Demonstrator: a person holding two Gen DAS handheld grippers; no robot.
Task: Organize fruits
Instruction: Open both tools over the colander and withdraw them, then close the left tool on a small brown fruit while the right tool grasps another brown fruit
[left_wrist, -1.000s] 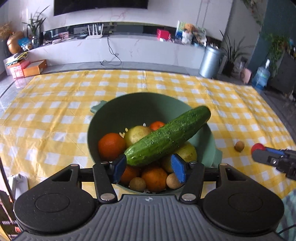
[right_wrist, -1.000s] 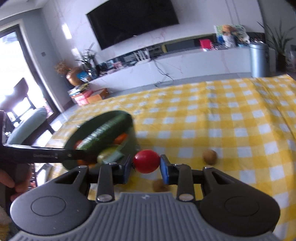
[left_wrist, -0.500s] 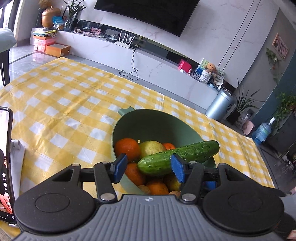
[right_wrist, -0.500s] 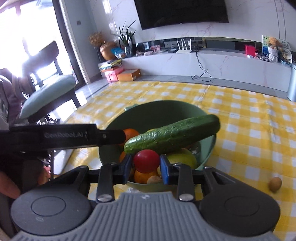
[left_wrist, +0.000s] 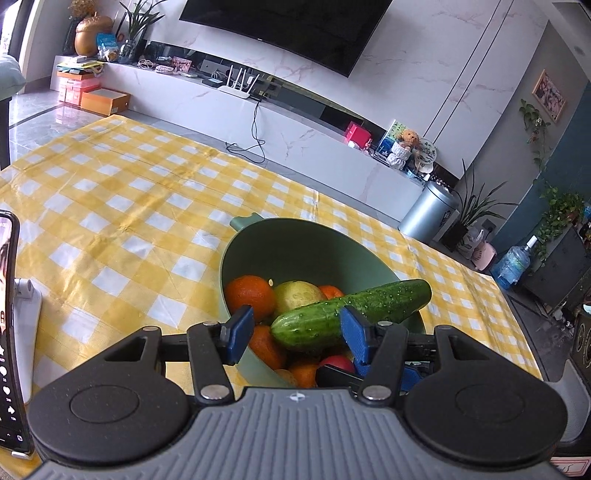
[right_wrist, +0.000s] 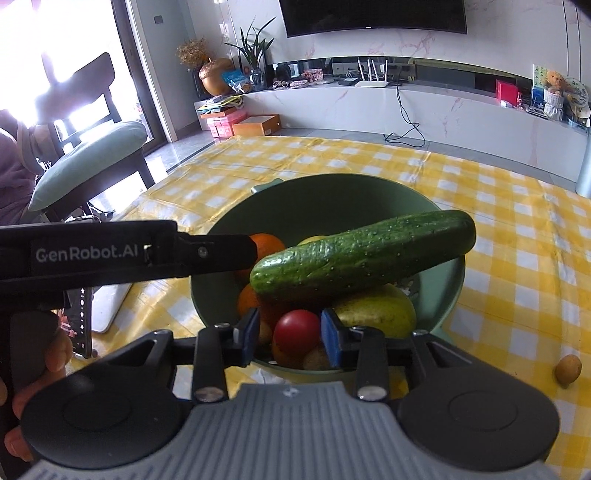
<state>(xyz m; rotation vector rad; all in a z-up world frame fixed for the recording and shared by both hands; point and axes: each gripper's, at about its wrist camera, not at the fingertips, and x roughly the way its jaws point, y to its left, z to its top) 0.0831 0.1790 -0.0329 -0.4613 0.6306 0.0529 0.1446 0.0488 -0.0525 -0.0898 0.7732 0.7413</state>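
A green bowl (left_wrist: 295, 243) (right_wrist: 332, 199) on the yellow checked cloth holds oranges (left_wrist: 249, 293), a yellow pear (right_wrist: 376, 312) and a cucumber (left_wrist: 351, 314) (right_wrist: 362, 254) lying across the top. My left gripper (left_wrist: 295, 334) is open at the bowl's near rim, with the cucumber's near end between its fingers; it does not grip it. My right gripper (right_wrist: 290, 339) is over the bowl's near edge; its jaws stand slightly apart around a red tomato (right_wrist: 297, 330), with small gaps on both sides. The tomato also shows in the left wrist view (left_wrist: 336, 363).
A small brown fruit (right_wrist: 568, 369) lies on the cloth right of the bowl. A phone on a white stand (left_wrist: 9, 332) stands at the left edge. A chair with a green cushion (right_wrist: 88, 158) is beyond the table's left side.
My right gripper carried the tomato from the open cloth to over the bowl, and its jaws have eased off the tomato. The left gripper drew back and tilted up at the bowl's near rim.
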